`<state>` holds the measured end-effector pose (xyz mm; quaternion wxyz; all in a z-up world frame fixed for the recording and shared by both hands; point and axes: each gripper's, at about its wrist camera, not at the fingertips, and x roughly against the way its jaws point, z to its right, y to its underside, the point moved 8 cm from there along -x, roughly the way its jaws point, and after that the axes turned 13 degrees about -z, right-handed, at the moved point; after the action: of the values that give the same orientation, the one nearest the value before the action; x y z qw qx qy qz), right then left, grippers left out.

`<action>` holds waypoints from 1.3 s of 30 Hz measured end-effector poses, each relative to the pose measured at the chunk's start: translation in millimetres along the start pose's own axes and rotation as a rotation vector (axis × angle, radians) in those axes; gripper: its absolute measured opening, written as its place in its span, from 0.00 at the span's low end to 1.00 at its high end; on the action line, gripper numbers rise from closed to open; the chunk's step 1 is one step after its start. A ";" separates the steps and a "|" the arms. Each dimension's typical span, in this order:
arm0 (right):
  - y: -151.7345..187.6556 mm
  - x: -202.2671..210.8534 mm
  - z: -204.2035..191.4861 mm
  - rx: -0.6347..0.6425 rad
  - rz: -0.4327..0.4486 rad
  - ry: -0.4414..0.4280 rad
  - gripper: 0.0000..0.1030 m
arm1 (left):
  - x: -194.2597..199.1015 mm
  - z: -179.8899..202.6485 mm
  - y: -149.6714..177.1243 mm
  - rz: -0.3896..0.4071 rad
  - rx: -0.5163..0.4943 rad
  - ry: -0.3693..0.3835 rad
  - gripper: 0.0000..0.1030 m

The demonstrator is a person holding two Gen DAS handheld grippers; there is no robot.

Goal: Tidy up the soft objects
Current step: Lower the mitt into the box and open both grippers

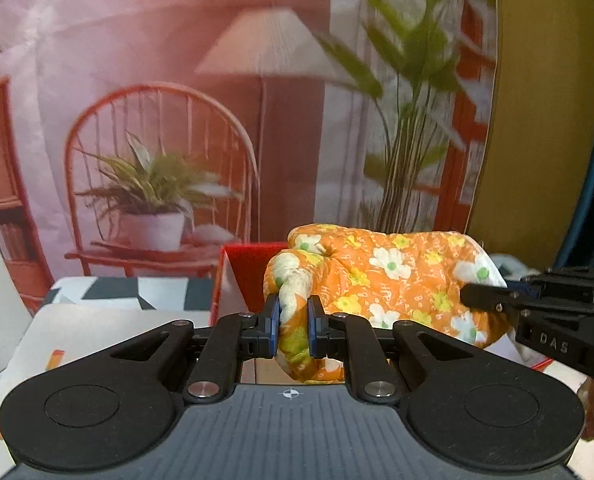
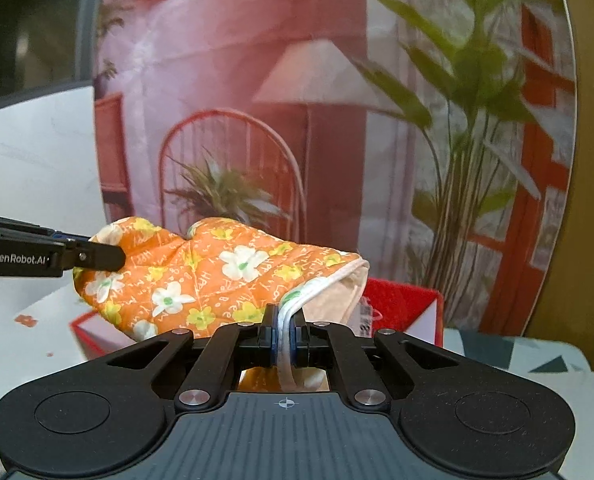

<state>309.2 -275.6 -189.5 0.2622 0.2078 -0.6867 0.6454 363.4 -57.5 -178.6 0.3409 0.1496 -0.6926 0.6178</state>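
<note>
An orange oven mitt (image 1: 381,276) with white and yellow flowers hangs between both grippers, above a red box (image 1: 249,272). My left gripper (image 1: 293,326) is shut on the mitt's fingertip end. My right gripper (image 2: 283,340) is shut on the mitt's white-trimmed cuff edge; the mitt (image 2: 201,276) stretches away to the left in that view. The right gripper also shows in the left wrist view (image 1: 481,294) at the cuff. The left gripper shows in the right wrist view (image 2: 109,256) at the far end. The red box (image 2: 401,304) sits under and behind the mitt.
A printed backdrop (image 1: 177,100) with a chair, lamp and plants stands close behind. The table has a white cloth with orange flowers (image 1: 57,356) and a black-and-white patterned part (image 1: 137,292). A yellow surface (image 1: 537,100) rises at the right.
</note>
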 end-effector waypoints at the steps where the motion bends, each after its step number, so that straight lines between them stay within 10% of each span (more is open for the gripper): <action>1: 0.6 -8.8 5.2 -0.007 -0.020 0.002 0.05 | -9.1 0.3 -1.5 -0.024 -0.007 0.002 0.14; 17: 37.3 -84.1 27.7 -0.116 -0.320 -0.026 0.17 | -80.4 0.1 26.3 -0.303 -0.098 0.065 0.20; 21: 38.9 -80.0 29.4 -0.116 -0.311 -0.008 0.31 | -71.6 1.9 28.3 -0.275 -0.129 0.049 0.50; 27: 35.0 -57.4 21.2 -0.081 -0.252 0.030 0.77 | -46.3 5.2 28.8 -0.235 -0.130 0.049 0.63; 39: 57.5 28.7 -23.7 -0.113 -0.109 -0.025 0.91 | 37.1 -5.1 78.5 -0.166 -0.030 0.123 0.65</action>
<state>253.2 -245.8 -215.4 0.2996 0.2376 -0.7130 0.5878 288.7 -29.6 -213.3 0.4348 0.1631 -0.6647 0.5853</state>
